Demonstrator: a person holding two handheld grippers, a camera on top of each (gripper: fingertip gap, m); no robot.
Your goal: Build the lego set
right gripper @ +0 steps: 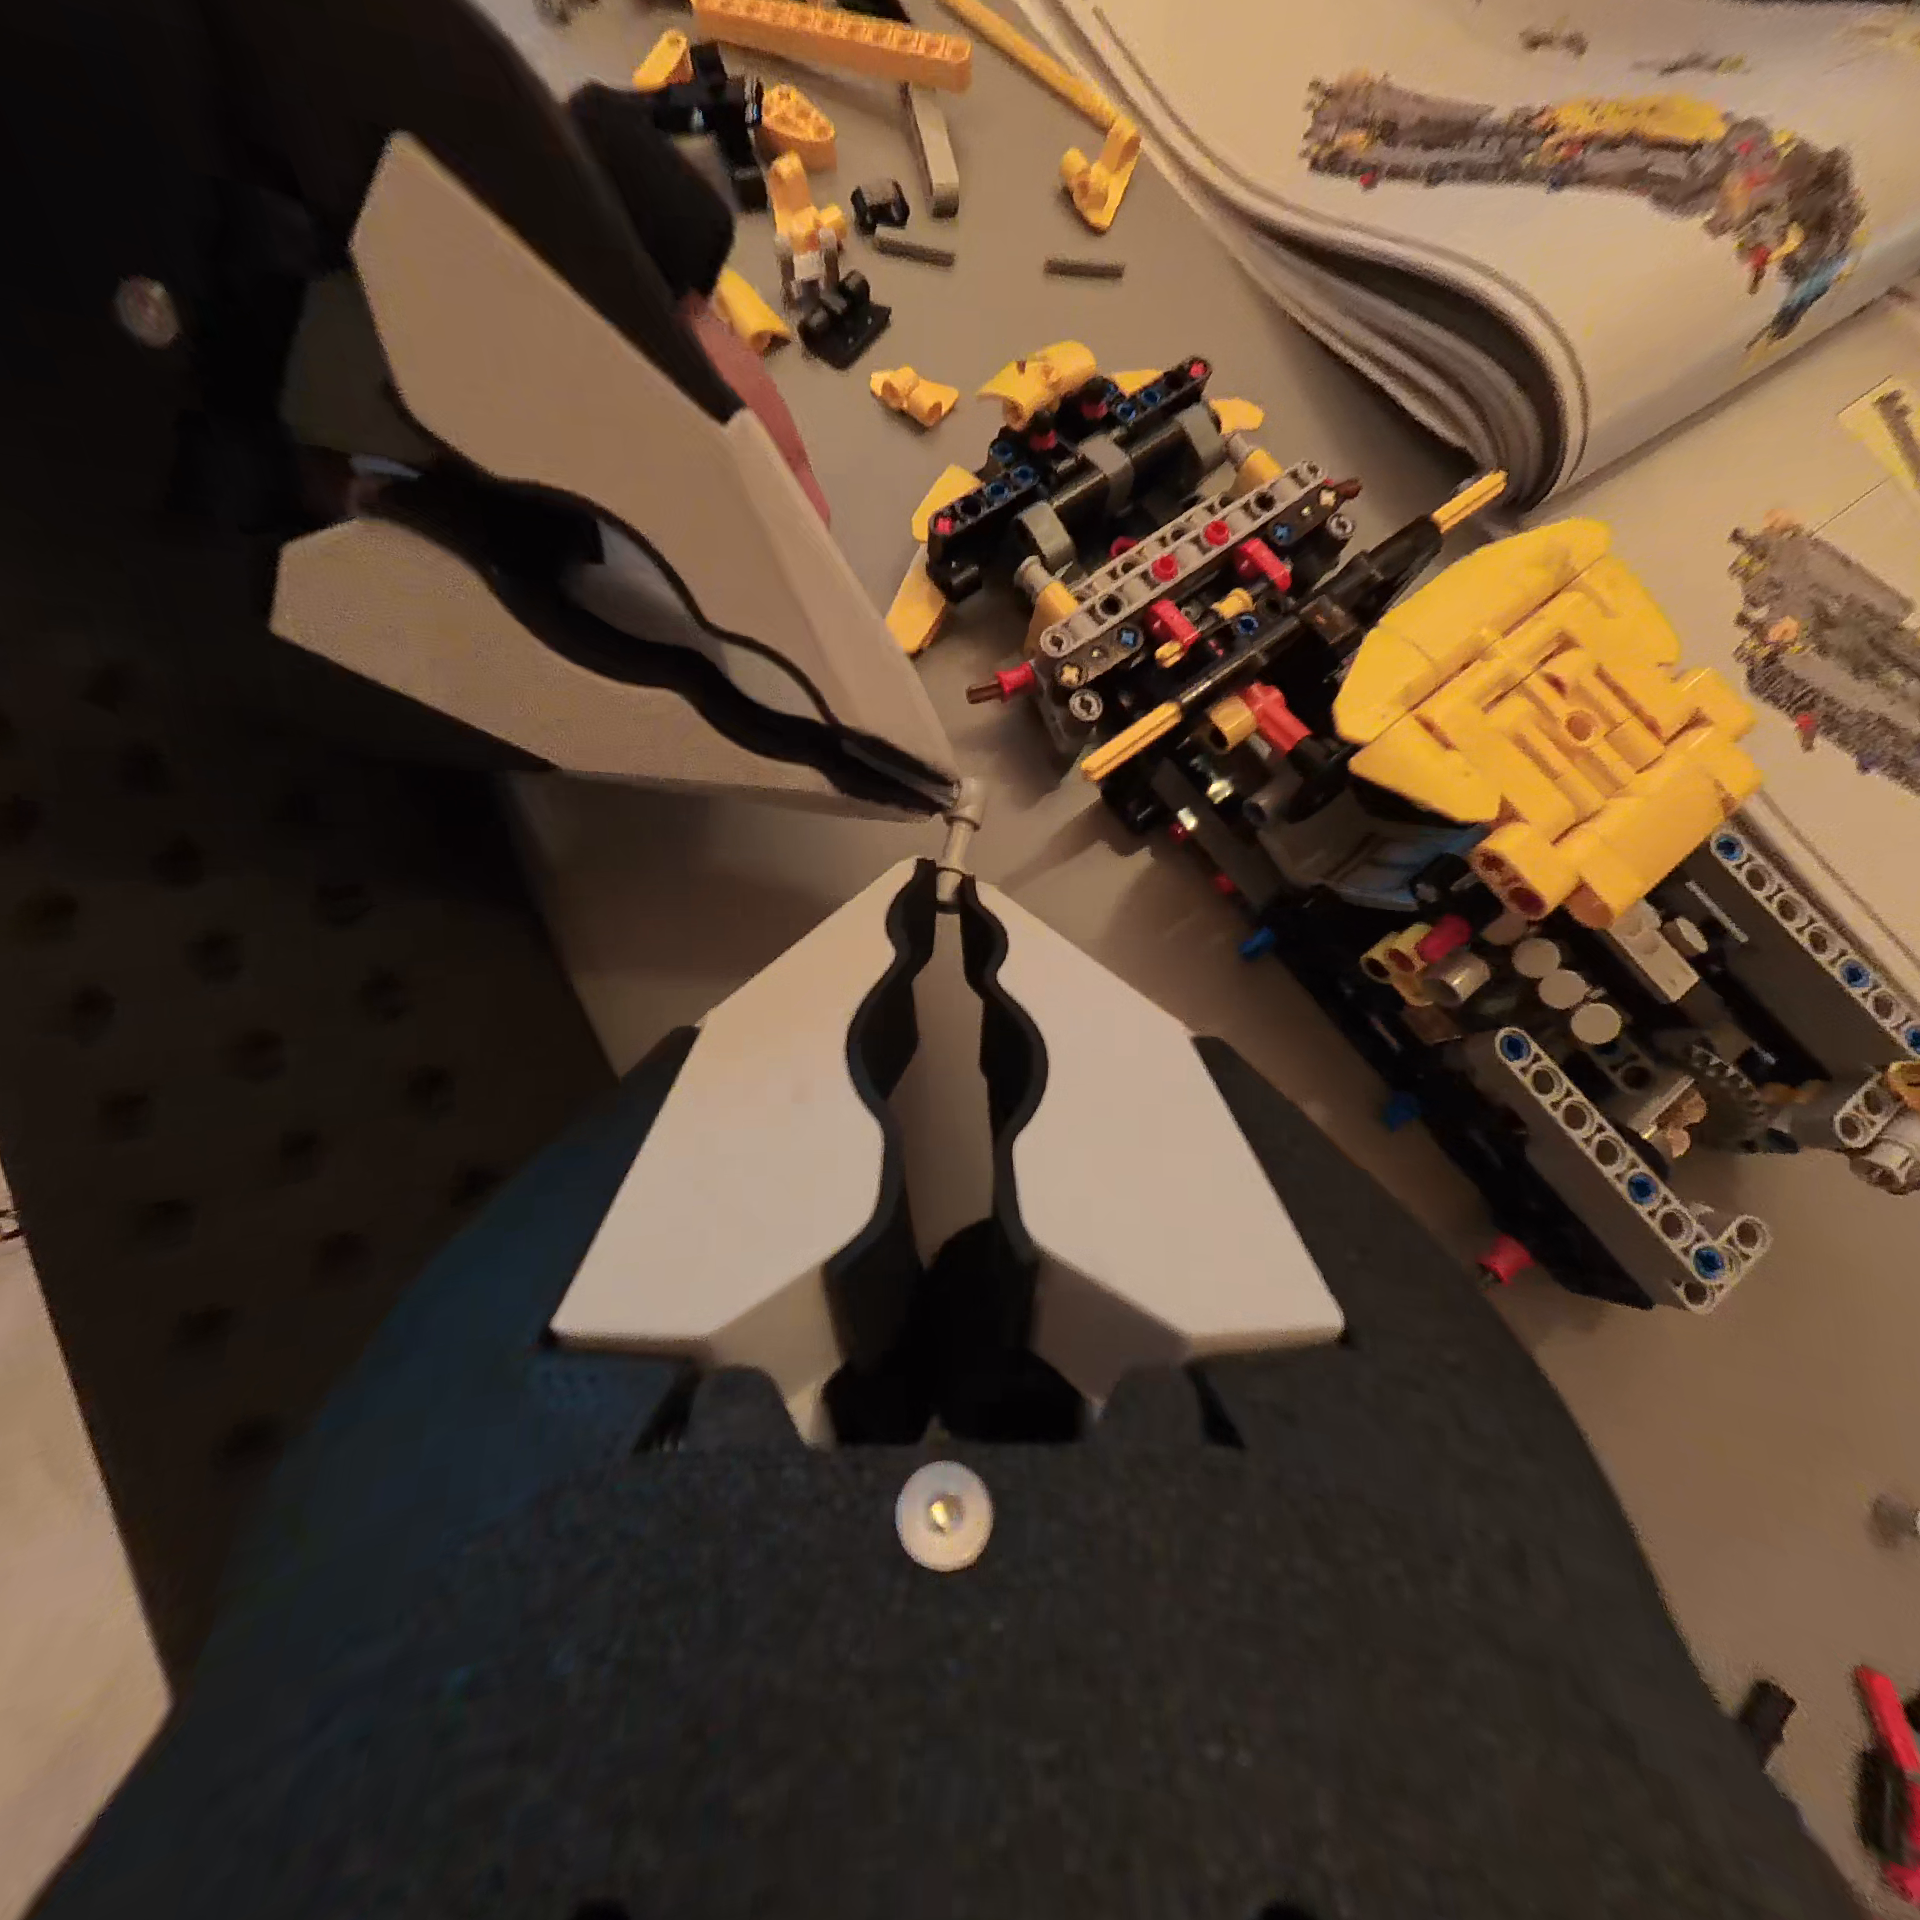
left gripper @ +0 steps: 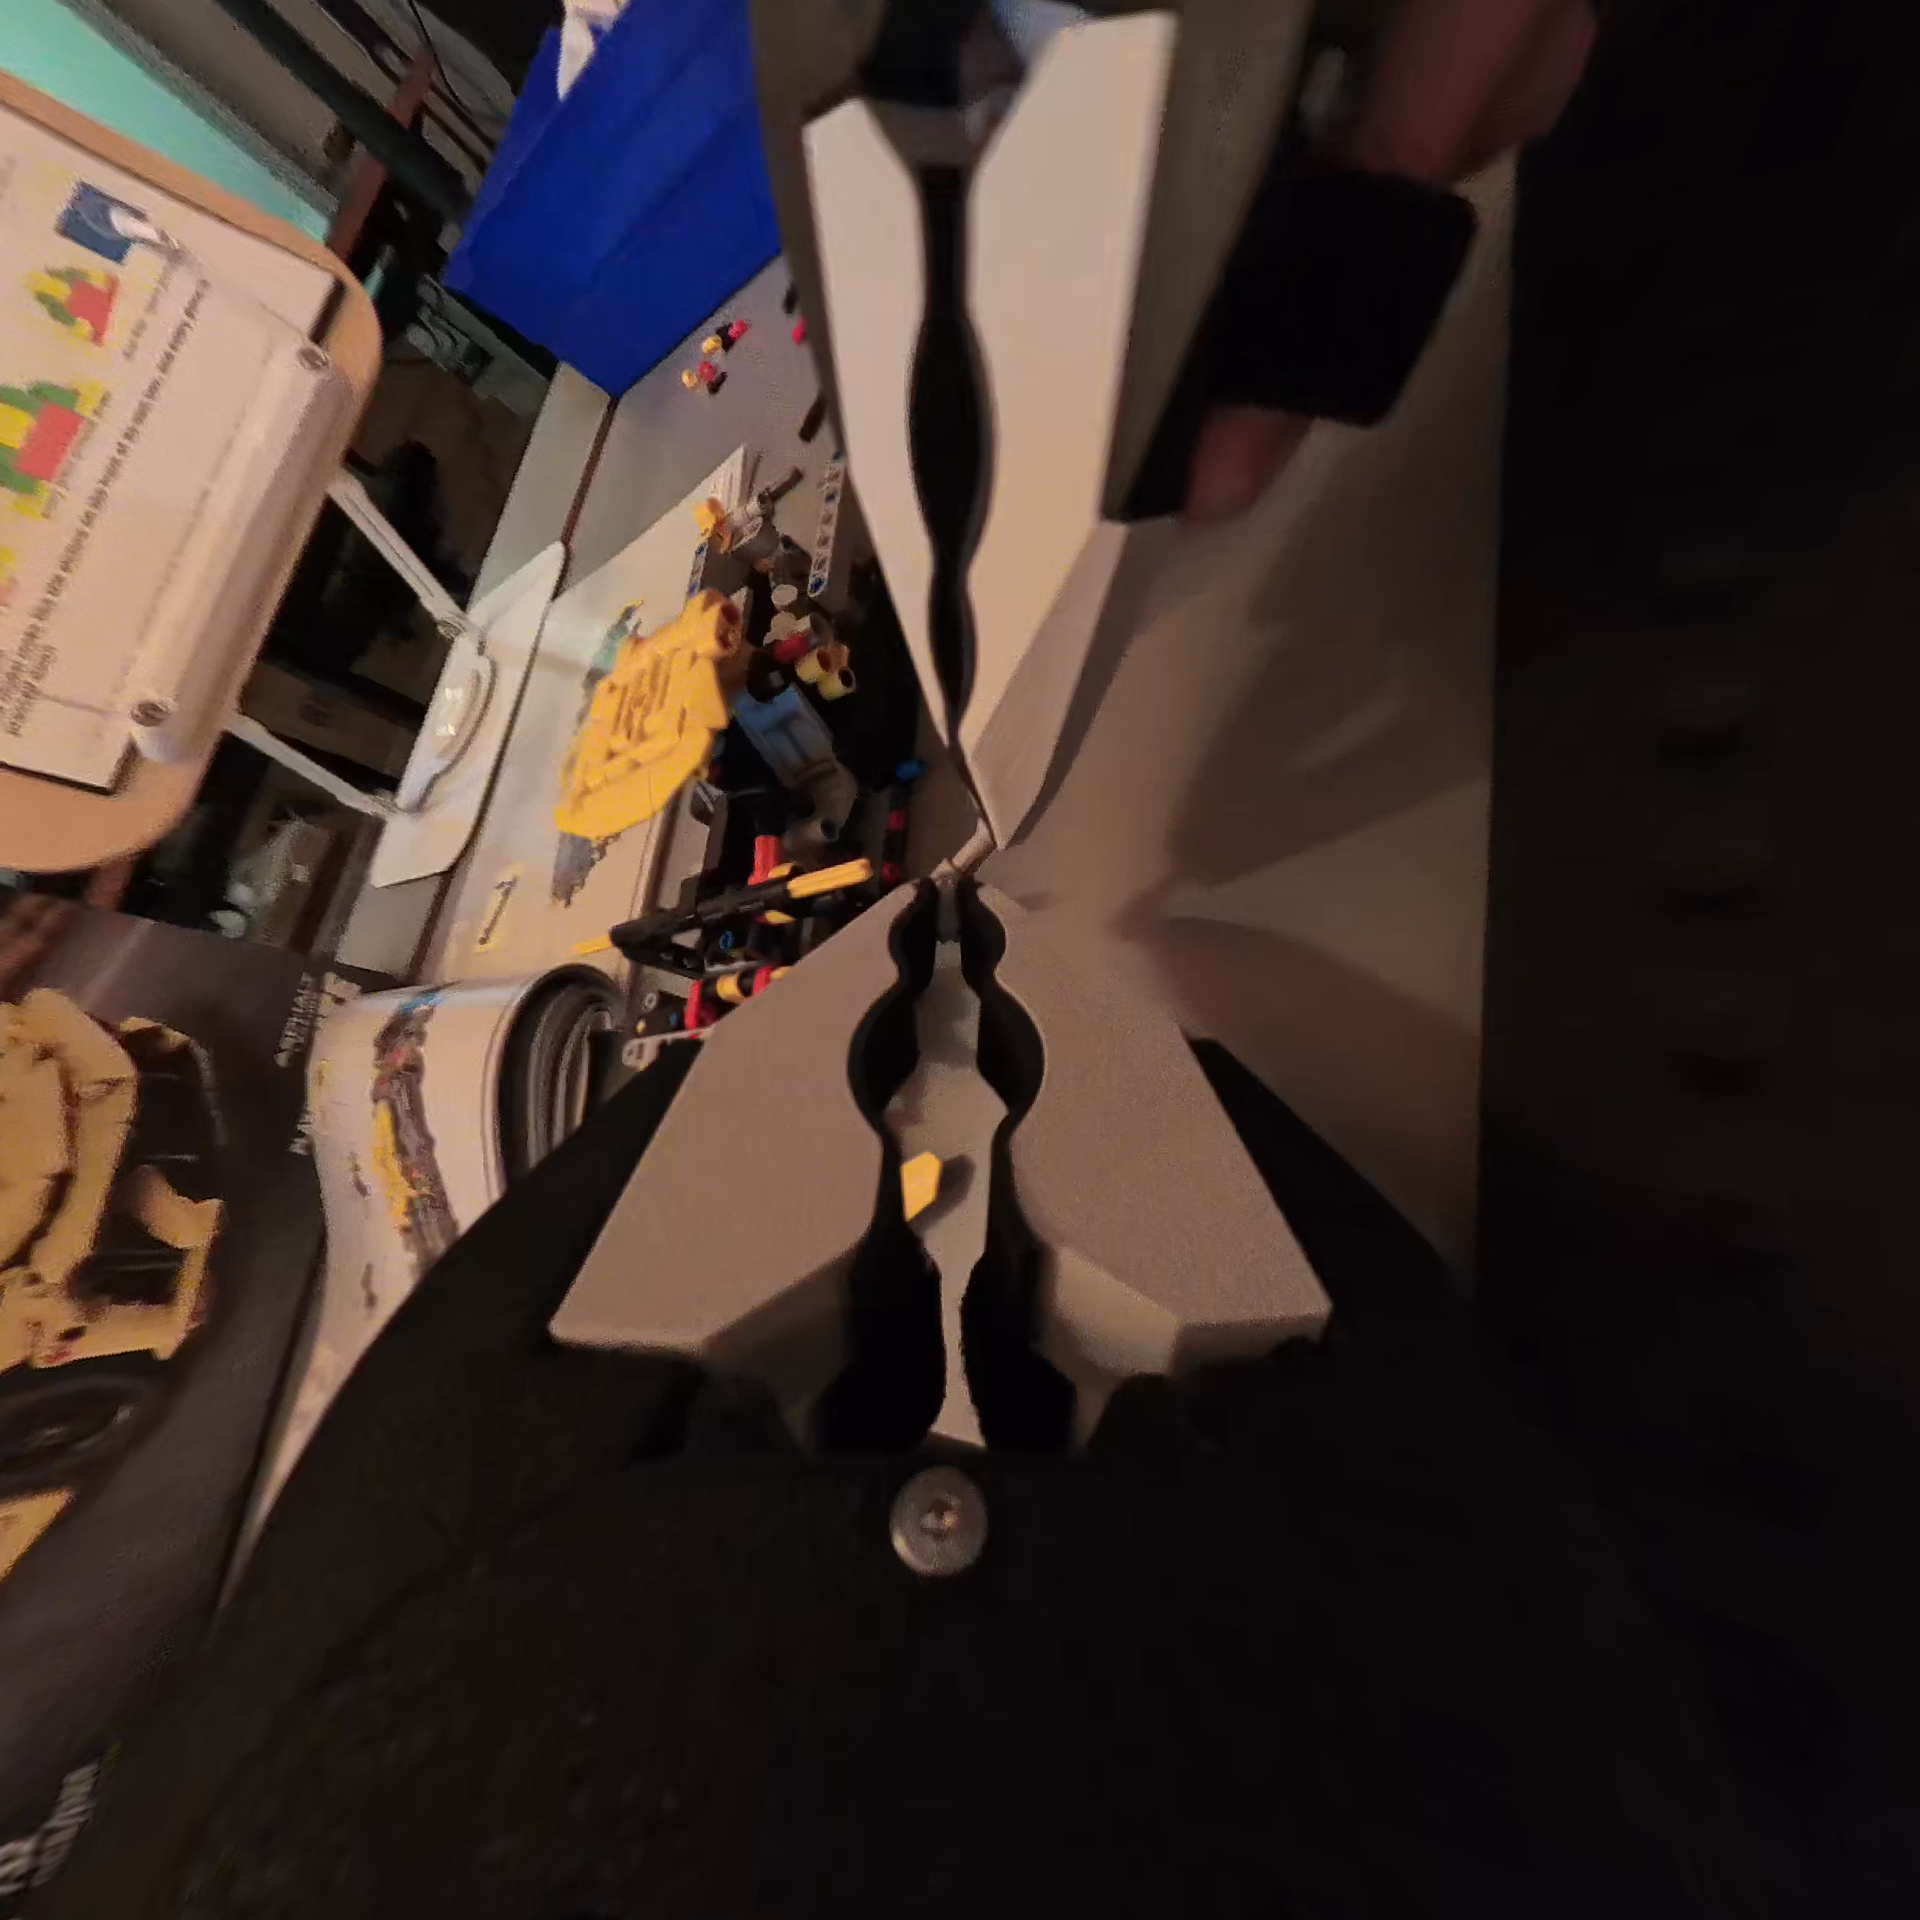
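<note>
Grey counter (right gripper: 1195,1039), matte, carries the open instruction book (right gripper: 1507,260) at its far edge and the yellow-and-black studded Technic model (right gripper: 1403,769) mid-surface. My right gripper (right gripper: 951,883) and left gripper (left gripper: 948,904) meet tip to tip, fingers nearly closed, each pinching one end of a small grey pin (right gripper: 961,821) above the counter. I would keep both axes aligned and press gently, lest it slip.

place: workshop-like hobby room | evidence: grey bench (right gripper: 1195,1403) carrying loose bricks, open instruction booklet (right gripper: 1475,239) lying beside half-built model (right gripper: 1455,790), blue bin (left gripper: 634,197) sitting behind
</note>
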